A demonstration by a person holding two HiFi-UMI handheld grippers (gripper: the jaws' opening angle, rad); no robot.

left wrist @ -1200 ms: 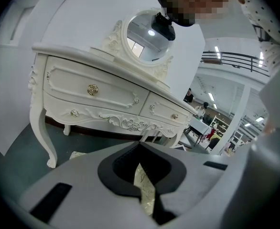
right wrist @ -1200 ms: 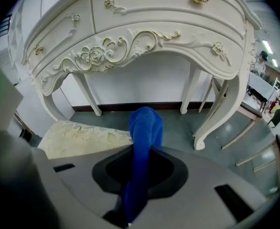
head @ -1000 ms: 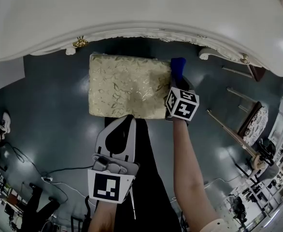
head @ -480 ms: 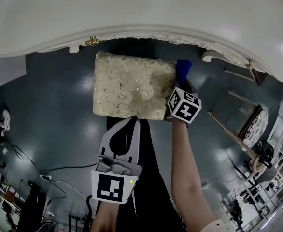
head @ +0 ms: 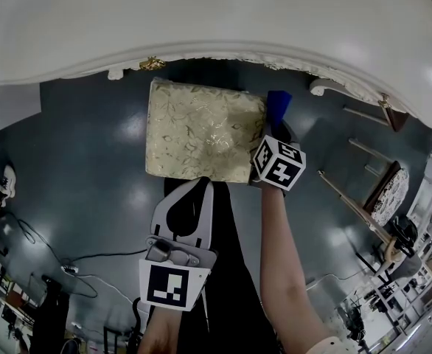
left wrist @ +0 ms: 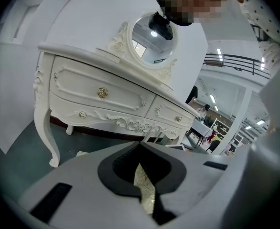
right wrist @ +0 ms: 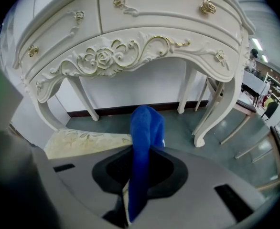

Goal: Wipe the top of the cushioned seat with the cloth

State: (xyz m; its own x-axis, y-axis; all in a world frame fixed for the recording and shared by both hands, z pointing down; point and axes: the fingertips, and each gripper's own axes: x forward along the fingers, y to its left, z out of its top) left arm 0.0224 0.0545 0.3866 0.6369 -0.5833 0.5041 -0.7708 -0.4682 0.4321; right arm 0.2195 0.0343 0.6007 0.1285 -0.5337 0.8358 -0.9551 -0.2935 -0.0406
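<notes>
The cushioned seat (head: pixel 201 127) has a gold leaf-pattern top and stands on the dark floor in front of a white dressing table. My right gripper (head: pixel 273 133) is at the seat's right edge, shut on a blue cloth (head: pixel 277 104). In the right gripper view the cloth (right wrist: pixel 145 128) stands up out of the closed jaws, with the seat (right wrist: pixel 82 140) low on the left. My left gripper (head: pixel 200 186) is shut and holds nothing. Its tip hangs at the seat's near edge. A sliver of the seat (left wrist: pixel 145 185) shows between the jaws of my left gripper (left wrist: pixel 142 163).
The white dressing table (head: pixel 216 28) with gold knobs (head: pixel 152 63) spans the far side, its curved legs (right wrist: pixel 214 109) close to the right of the seat. A chair (head: pixel 385 186) stands at the right. Cables (head: pixel 61 268) lie on the floor at the left.
The head view has shifted a little, so the seat sits slightly further right in the picture. Both grippers hold nearly the same places, and the cloth stays gripped.
</notes>
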